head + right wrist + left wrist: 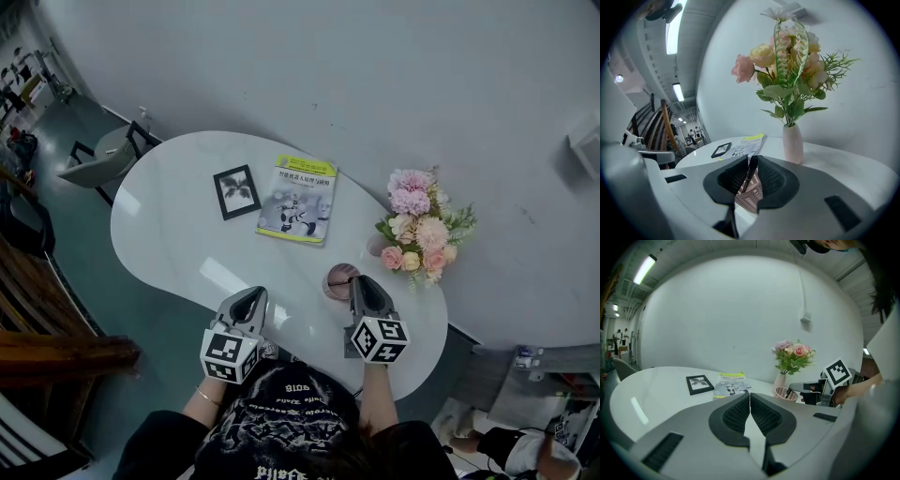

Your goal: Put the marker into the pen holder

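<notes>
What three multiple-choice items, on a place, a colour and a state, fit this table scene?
1. Where is the holder?
A. on the book
B. near the vase
C. on the floor

2. What colour is the holder?
A. pink
B. blue
C. black

3. What is the right gripper's state?
A. wide open, empty
B. shut on a flower
C. shut on the marker

Key: B, it stands by the vase; A, its wall is pink; C, the jaws pinch the marker.
</notes>
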A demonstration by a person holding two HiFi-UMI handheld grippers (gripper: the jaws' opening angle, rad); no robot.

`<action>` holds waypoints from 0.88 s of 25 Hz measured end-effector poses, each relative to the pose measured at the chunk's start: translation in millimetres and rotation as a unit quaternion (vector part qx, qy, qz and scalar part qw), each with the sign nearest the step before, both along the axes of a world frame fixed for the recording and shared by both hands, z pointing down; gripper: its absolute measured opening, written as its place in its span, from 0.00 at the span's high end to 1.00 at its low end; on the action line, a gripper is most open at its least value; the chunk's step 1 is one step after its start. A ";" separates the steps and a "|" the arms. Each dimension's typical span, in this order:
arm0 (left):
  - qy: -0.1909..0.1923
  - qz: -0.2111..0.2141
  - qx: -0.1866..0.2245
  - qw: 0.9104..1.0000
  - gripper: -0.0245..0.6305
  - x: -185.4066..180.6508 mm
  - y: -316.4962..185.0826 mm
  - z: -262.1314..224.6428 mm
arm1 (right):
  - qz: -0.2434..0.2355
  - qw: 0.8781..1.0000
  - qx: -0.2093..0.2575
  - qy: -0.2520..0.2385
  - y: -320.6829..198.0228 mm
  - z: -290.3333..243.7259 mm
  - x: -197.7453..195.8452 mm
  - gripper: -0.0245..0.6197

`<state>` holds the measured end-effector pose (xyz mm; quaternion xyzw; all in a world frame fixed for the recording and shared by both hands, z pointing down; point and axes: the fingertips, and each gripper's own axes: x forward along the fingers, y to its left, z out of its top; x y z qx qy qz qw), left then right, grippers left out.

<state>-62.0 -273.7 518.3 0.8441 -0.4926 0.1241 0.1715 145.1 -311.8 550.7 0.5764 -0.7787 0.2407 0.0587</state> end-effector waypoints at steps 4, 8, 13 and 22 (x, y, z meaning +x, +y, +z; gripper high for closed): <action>0.001 0.000 0.001 1.000 0.93 -0.5 0.4 -0.3 | -0.001 1.000 0.001 0.000 1.1 -0.2 -1.4 0.78; 0.002 0.001 0.003 1.000 0.93 -1.7 3.0 -1.3 | -0.001 1.000 0.011 0.010 3.8 -4.4 -0.9 0.66; 0.005 0.008 0.007 1.000 0.93 0.7 5.8 -3.1 | 0.006 0.999 0.041 0.033 7.8 -19.3 2.0 0.62; 0.017 0.035 0.015 0.999 0.93 12.1 12.3 -7.8 | -0.005 0.997 0.066 0.042 26.4 -42.9 -7.4 0.62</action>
